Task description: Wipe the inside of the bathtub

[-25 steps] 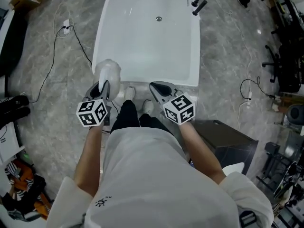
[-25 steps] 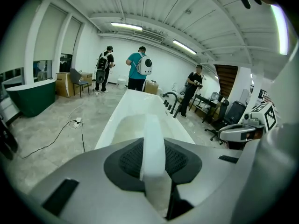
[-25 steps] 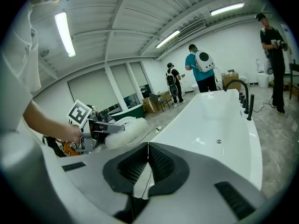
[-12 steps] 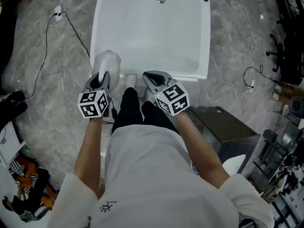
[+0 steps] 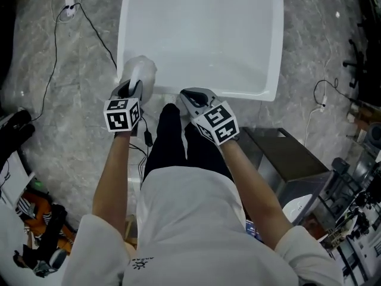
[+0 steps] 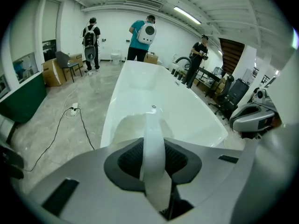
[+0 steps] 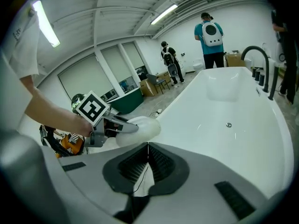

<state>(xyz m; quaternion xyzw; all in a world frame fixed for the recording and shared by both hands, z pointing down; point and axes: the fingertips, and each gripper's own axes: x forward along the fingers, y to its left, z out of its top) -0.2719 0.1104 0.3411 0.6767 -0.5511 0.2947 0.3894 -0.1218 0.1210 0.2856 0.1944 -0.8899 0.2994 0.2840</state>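
The left claw (image 5: 133, 87), clenched on a white cloth (image 5: 141, 69) at the near rim of the bathtub (image 5: 250, 92), is nearer the work, the basin running lengthwise toward 12 o'clock; the right claw (image 5: 189, 98) is pinched together, empty.

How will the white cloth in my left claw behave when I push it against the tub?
Probably soft: the white cloth bulges in a rounded bundle past the left claw, so it should squash and flatten. Likely light, since a thin pinched fold alone holds it up. It may slide easily on the glossy bathtub.
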